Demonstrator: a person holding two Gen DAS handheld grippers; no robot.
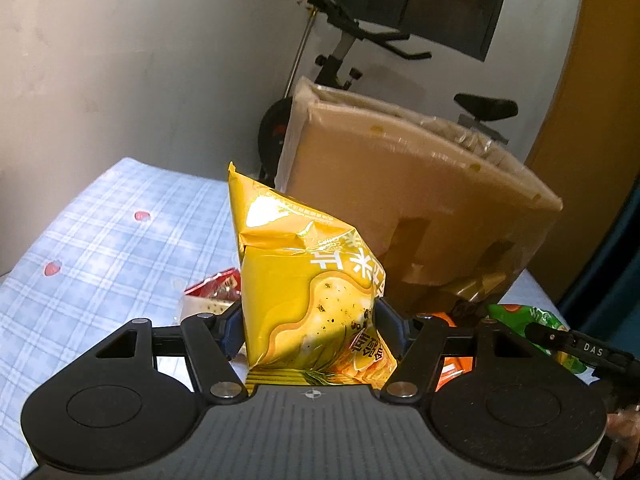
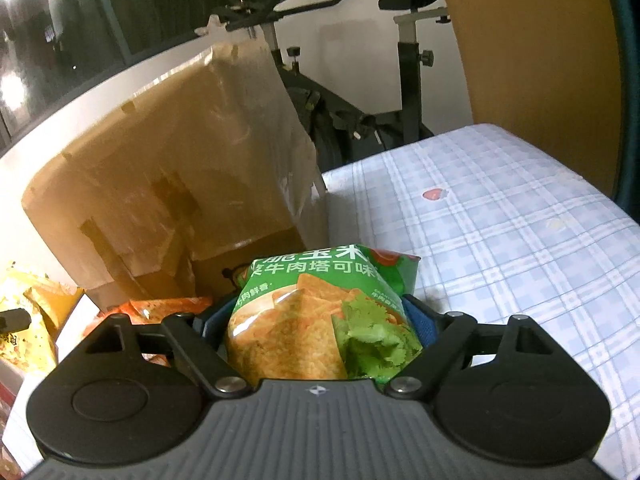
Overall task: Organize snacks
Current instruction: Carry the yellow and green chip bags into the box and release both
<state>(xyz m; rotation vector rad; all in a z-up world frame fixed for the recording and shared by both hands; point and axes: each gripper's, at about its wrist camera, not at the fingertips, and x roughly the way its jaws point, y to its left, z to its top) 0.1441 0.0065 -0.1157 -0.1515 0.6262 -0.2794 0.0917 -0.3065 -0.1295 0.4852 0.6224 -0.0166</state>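
My left gripper (image 1: 310, 320) is shut on a yellow snack bag (image 1: 304, 280) and holds it upright above the table, in front of a cardboard box (image 1: 420, 200). My right gripper (image 2: 320, 320) is shut on a green corn chip bag (image 2: 324, 312), close to the same cardboard box (image 2: 168, 184). The green bag (image 1: 532, 320) and part of the right gripper also show at the right of the left wrist view. An orange snack bag (image 2: 168, 306) lies by the box foot.
A blue checked tablecloth (image 1: 112, 240) covers the table (image 2: 500, 240). A red snack packet (image 1: 216, 286) lies behind the left fingers. More yellow snack bags (image 2: 28, 320) lie at the left. An exercise bike (image 2: 360, 120) stands behind the table.
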